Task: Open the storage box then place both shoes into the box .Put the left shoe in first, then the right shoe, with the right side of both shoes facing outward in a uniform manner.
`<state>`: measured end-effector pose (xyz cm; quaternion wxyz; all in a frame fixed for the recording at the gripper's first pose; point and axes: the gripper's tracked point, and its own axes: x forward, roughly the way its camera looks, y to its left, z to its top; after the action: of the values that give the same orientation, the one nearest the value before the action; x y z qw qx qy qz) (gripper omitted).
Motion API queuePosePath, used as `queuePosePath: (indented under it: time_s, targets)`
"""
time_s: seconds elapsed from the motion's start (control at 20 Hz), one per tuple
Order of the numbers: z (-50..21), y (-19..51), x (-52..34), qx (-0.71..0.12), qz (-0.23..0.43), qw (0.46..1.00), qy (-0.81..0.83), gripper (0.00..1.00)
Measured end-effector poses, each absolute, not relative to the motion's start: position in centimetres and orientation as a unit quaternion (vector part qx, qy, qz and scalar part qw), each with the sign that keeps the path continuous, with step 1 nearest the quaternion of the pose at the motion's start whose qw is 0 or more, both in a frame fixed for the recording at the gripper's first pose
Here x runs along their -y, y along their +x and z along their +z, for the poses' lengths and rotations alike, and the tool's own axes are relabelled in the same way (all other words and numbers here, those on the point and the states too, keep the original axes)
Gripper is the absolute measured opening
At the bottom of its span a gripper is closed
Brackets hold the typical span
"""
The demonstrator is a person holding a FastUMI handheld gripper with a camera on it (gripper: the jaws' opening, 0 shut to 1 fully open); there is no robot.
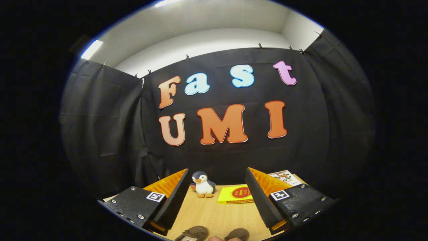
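Bench (214, 214) carries a yellow box (235, 194) at 12 o'clock beyond the fingers, a penguin plush (203, 184) at 11, and both brown shoes (214, 233) at 6, just below the fingertips. Gripper (215, 201) spread wide, holding nothing; storage box can't be made out. Shoes look soft, light, likely suede, so they'll squash: I'd pinch the heel collar, left shoe (195, 232) first.
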<state>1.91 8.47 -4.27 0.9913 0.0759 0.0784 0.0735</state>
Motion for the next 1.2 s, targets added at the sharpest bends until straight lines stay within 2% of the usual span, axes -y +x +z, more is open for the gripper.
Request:
queuePosePath:
  time_s: [0.3,0.65,1.2]
  targets:
    - [-10.5,0.1,-14.8,-0.204,0.147,0.957,0.147,0.98]
    - [-16.8,-2.9,-23.9,-0.345,0.238,0.885,0.204,0.97]
    - [-25.7,-8.5,-35.9,-0.521,0.308,0.744,0.284,0.97]
